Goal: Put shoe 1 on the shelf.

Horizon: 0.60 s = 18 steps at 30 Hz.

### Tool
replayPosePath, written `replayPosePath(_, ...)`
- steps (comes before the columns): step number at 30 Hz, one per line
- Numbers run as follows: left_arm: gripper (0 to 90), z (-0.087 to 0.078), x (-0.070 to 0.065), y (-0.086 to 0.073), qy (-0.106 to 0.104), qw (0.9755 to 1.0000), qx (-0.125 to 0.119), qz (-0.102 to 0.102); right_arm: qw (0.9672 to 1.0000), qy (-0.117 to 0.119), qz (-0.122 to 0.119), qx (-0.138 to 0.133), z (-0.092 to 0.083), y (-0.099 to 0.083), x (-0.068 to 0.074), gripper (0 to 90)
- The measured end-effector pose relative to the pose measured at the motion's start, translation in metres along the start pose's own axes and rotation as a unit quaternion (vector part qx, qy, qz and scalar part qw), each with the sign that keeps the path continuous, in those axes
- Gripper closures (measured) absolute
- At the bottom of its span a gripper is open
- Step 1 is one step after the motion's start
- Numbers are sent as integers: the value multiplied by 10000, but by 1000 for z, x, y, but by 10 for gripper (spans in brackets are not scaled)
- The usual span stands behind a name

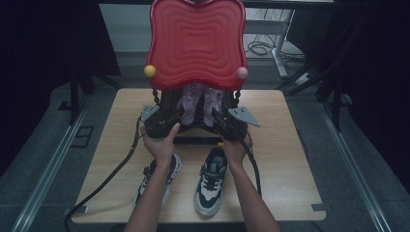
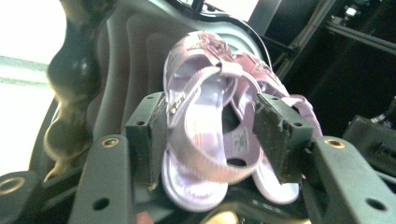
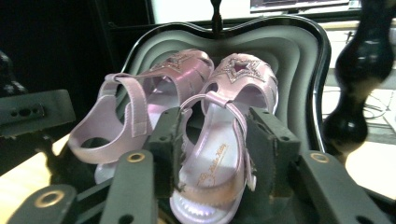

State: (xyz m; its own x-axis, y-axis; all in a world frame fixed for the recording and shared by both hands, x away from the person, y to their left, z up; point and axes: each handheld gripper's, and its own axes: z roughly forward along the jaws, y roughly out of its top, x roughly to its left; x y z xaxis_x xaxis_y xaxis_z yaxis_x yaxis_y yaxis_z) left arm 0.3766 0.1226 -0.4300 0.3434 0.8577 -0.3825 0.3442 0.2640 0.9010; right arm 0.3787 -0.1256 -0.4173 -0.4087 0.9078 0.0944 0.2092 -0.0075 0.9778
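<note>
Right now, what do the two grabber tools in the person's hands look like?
Both are black. The left gripper and the right gripper each carry a grey three-cornered plate on top. A black cable trails from the left one over the table edge, and another runs back from the right one. Up close, each has two chunky black fingers with brass-ringed screw holes. The forearms are bare, no sleeves.

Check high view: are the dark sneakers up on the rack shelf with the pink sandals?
No: both dark sneakers lie on the table near the person's forearms, while the pink sandals sit on the rack shelf.
</note>
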Motion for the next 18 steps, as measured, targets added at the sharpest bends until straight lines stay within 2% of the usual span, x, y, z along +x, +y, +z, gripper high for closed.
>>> replayPosePath(1, 481, -3, 1, -1, 28, 9999, 84, 104, 9999, 95, 47, 42, -4, 0, -2, 605)
replayPosePath(6, 546, -10, 6, -4, -10, 9997, 172, 170, 9995, 255, 32, 193, -12, -2, -6, 680)
replayPosePath(7, 546, -11, 7, -5, -7, 9995, 250, 217, 9993, 294, 10, 226, -14, -3, -7, 698)
replayPosePath(9, 615, -17, 12, -7, -112, 9990, 339, 276, 9984, 410, -113, 365, -18, -7, -10, 754)
replayPosePath(10, 641, -17, 12, -7, -112, 9990, 339, 276, 9984, 410, -113, 365, -18, -7, -10, 754)
replayPosePath(12, 663, -20, 14, -7, -146, 9983, 421, 376, 9974, 510, -159, 488, -20, -8, -10, 785)
replayPosePath(13, 699, -22, 16, -7, -200, 9971, 561, 468, 9961, 592, -241, 608, -21, -10, -11, 812)
replayPosePath(15, 715, -23, 17, -7, -229, 9966, 595, 517, 9956, 612, -279, 656, -21, -12, -10, 826)
replayPosePath(17, 770, -26, 20, -8, -335, 9950, 731, 592, 9936, 685, -369, 817, -20, -15, -10, 858)
replayPosePath(18, 785, -26, 20, -8, -335, 9950, 731, 592, 9936, 685, -369, 817, -20, -15, -10, 858)
